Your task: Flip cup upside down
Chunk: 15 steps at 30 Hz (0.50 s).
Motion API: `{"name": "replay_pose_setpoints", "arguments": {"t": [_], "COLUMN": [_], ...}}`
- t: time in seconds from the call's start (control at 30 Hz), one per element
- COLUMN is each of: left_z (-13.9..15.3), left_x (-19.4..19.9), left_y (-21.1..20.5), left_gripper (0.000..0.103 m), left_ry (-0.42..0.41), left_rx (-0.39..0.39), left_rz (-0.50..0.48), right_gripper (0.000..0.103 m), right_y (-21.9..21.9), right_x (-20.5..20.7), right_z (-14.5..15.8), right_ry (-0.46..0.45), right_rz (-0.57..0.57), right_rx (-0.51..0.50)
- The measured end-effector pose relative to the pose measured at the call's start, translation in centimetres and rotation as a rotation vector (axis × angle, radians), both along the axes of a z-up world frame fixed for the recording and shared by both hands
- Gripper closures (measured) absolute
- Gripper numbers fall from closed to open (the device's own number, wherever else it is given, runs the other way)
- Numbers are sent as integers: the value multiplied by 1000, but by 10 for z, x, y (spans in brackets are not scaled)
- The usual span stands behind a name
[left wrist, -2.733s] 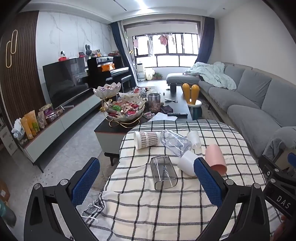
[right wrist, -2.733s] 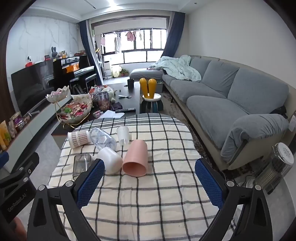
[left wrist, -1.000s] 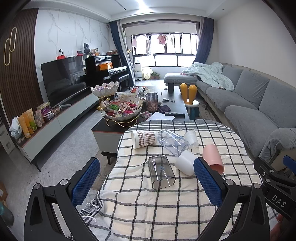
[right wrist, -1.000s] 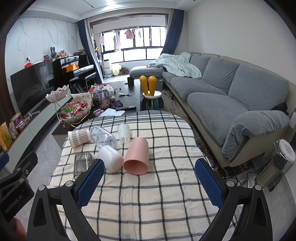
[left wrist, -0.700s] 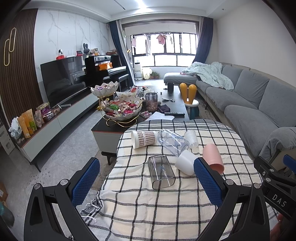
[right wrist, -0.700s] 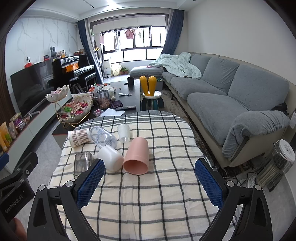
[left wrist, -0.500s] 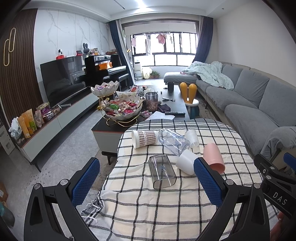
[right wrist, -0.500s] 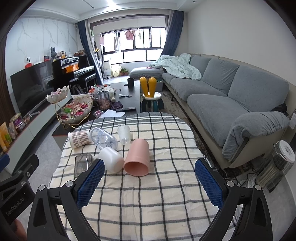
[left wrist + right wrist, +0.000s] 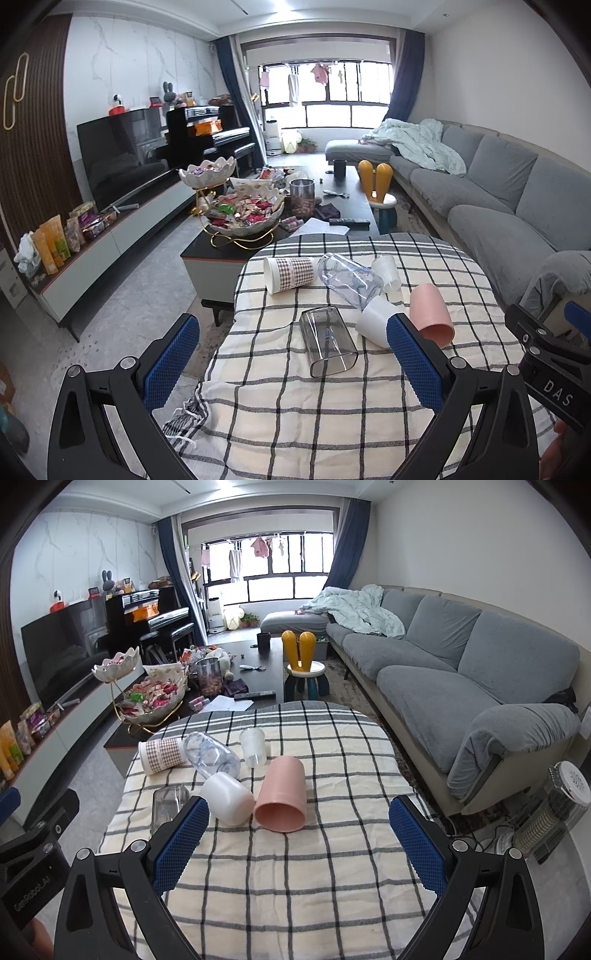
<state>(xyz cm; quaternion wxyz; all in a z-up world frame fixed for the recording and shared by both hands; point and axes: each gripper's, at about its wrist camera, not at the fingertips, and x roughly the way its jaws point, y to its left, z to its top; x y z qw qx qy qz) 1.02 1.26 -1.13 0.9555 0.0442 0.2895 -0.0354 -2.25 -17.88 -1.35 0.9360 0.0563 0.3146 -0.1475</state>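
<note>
Right wrist: checked tablecloth (image 9: pixel 295 886) beside grey sofa (image 9: pixel 461 672).

The tablecloth (image 9: pixel 295 867) is soft woven cloth. The pink cup (image 9: pixel 282 794) and white cup (image 9: pixel 229 799) look like smooth matt plastic. The clear cup (image 9: pixel 328 341) is shiny, maybe glass or plastic. The gripper pads (image 9: pixel 415 356) are bumpy blue rubber.
</note>
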Motion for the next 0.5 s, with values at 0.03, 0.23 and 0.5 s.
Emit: {"name": "replay_pose_setpoints", "arguments": {"t": [0.03,0.23,0.5], "left_z": [0,2,0], "left_x": [3,23,65], "left_y": [-1,1,-6], "left_gripper": [0,0,0], "left_ry": [-1,5,53], "left_rx": [4,39,164], "left_rz": [-5,-45,-173], "right_gripper": [5,5,5], "right_y": [0,9,14], "right_x": [0,21,59], "right_z": [0,-5,-12], "right_ry": [-1,9,58], "right_rz": [0,-23,-111], "right_rx": [0,16,99]}}
